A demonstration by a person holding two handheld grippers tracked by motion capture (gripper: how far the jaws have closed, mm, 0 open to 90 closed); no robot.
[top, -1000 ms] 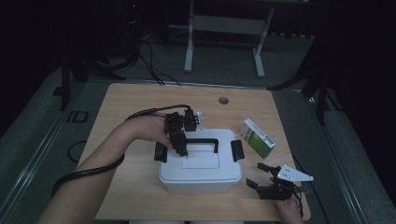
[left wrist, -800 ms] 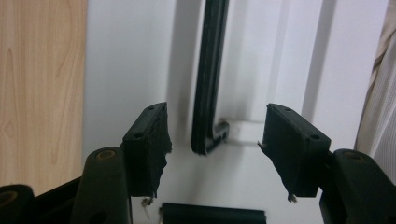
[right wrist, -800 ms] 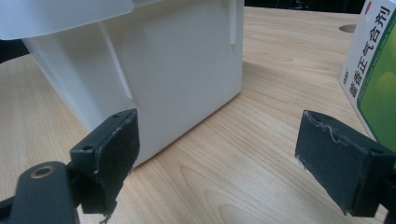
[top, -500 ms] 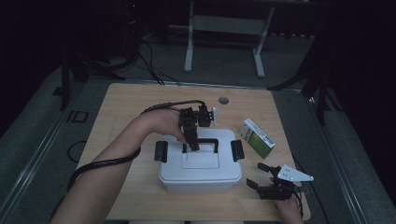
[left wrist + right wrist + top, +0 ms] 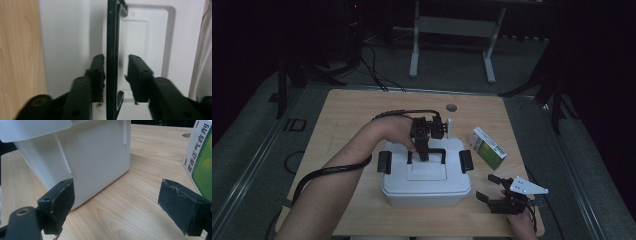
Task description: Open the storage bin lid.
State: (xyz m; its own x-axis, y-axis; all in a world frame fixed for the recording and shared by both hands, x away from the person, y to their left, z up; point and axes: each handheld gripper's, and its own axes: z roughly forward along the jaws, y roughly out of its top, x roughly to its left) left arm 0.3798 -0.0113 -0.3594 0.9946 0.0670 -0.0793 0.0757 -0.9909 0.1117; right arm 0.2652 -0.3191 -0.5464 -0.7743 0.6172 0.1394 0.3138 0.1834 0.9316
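The left gripper [image 5: 115, 75] has its two black pads either side of the white box's black carry handle [image 5: 112, 50]; the jaws have just been closing, one pad [image 5: 98, 72] touching the bar, the other a sliver off. A second ago this gripper sat toward nine o'clock of the lid; now it is over the handle's middle, so a lift of the lid or box looks near. In the high view the white box [image 5: 427, 187] sits mid-table, with a green medicine carton [image 5: 488, 148] at its three o'clock. The right gripper [image 5: 117, 202], jaws wide and empty, rests at five o'clock; its own view shows the carton's printed face [image 5: 200, 162] and the box's side wall, unreadable from above.
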